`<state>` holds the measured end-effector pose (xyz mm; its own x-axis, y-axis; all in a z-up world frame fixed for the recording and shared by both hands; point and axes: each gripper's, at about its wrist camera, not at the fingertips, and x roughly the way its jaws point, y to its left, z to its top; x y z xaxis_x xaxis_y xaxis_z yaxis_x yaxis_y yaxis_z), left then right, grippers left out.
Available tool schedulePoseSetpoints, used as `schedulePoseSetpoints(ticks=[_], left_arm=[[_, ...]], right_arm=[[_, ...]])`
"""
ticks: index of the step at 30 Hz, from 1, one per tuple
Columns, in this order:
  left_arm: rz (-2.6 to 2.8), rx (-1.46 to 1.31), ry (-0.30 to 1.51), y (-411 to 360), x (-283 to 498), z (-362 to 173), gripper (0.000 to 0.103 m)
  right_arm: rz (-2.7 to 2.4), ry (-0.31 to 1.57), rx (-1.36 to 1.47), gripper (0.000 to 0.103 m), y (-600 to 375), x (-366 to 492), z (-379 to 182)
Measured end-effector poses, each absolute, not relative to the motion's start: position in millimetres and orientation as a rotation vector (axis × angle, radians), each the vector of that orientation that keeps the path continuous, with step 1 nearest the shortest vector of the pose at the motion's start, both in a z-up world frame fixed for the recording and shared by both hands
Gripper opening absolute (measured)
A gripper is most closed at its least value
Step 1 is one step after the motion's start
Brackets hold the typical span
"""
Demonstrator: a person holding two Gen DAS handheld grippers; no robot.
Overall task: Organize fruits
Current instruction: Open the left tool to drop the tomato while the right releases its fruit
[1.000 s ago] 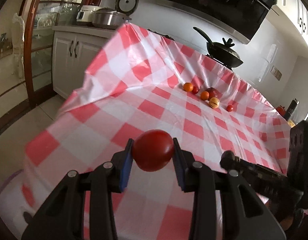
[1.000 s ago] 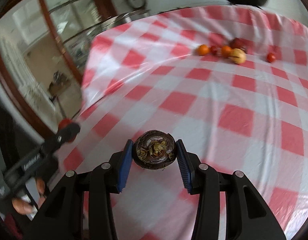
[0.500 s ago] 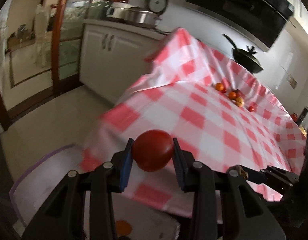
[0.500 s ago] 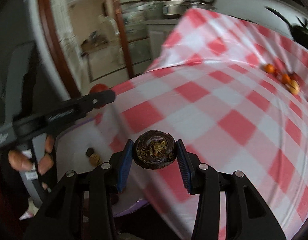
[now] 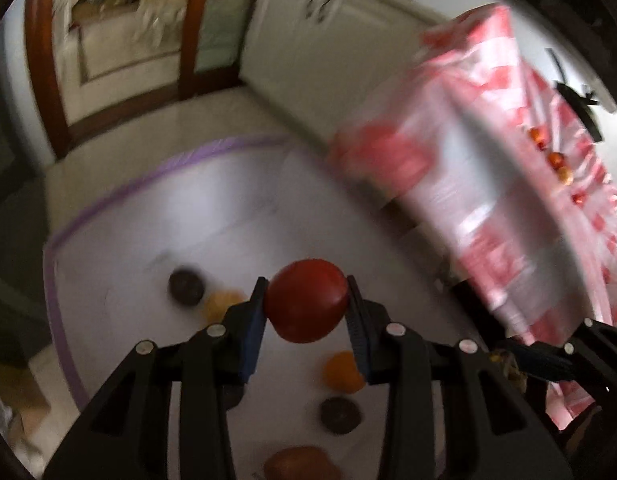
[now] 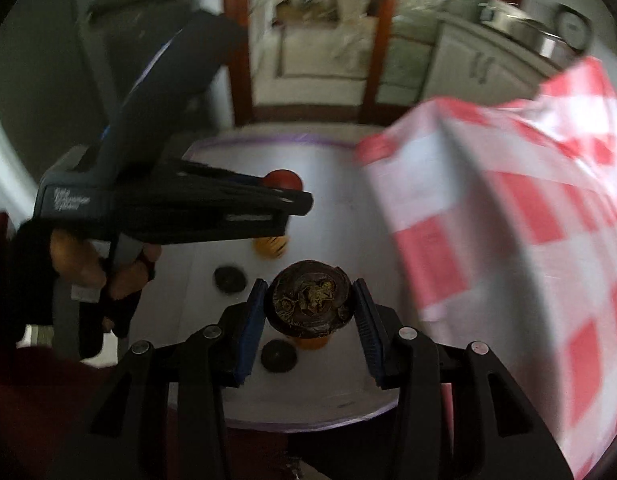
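Observation:
My left gripper (image 5: 307,308) is shut on a red tomato (image 5: 307,305), held above a white bin with a purple rim (image 5: 108,200) on the floor. My right gripper (image 6: 309,306) is shut on a dark mangosteen (image 6: 310,305), also over the bin (image 6: 268,142). In the bin lie dark mangosteens (image 5: 186,287) (image 5: 340,415), orange fruits (image 5: 342,372) (image 5: 220,306) and a reddish fruit (image 5: 302,465). The left gripper with its tomato shows in the right wrist view (image 6: 282,180). More fruits (image 5: 554,158) remain on the table.
The table with the red-and-white checked cloth (image 5: 488,200) hangs down just right of the bin, and it shows in the right wrist view (image 6: 508,220). White cabinets (image 5: 328,40) and a wooden door frame (image 5: 192,28) stand behind. A black pan (image 5: 580,100) sits past the table.
Both grippers have swung left and down from over the table to above the floor bin, still holding the tomato and the mangosteen. The view is blurred by the motion.

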<state>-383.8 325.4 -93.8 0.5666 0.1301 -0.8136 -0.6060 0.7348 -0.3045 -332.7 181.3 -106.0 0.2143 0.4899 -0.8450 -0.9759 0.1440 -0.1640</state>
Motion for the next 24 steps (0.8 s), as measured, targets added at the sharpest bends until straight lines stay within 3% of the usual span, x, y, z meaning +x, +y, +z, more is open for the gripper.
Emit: schedulePoseSetpoints(ticks=[7,15,20,21,22,24], left_arm=[[0.568,-0.673,0.991,340.0,-398.2,-134.4,0.038],[0.61,-0.709,0.996,349.1,-405.3,-140.7,0.039],[0.64,-0.727,0.986,349.2,-405.1,-137.2,0.058],[0.65,-0.737,0.984,348.2,-403.7,-136.1,0.068],[0.653,-0.746,0.981,349.2,-404.5,-135.6,0.079],[0.667,-0.768,0.96,352.1,-406.0,-133.2,0.084]], right_arm=[[1.206,0.822,-0.95,0.043,200.9,-333.0,-150.9],[1.215,0.92,-0.978,0.044,213.3,-318.0,-188.1],[1.196,0.975,-0.964,0.045,213.9,-311.0,-199.1],[1.195,0.981,-0.959,0.048,214.8,-308.3,-199.7],[1.192,0.984,-0.951,0.06,214.7,-306.5,-198.9],[1.201,0.973,-0.935,0.075,213.6,-306.2,-194.3]])
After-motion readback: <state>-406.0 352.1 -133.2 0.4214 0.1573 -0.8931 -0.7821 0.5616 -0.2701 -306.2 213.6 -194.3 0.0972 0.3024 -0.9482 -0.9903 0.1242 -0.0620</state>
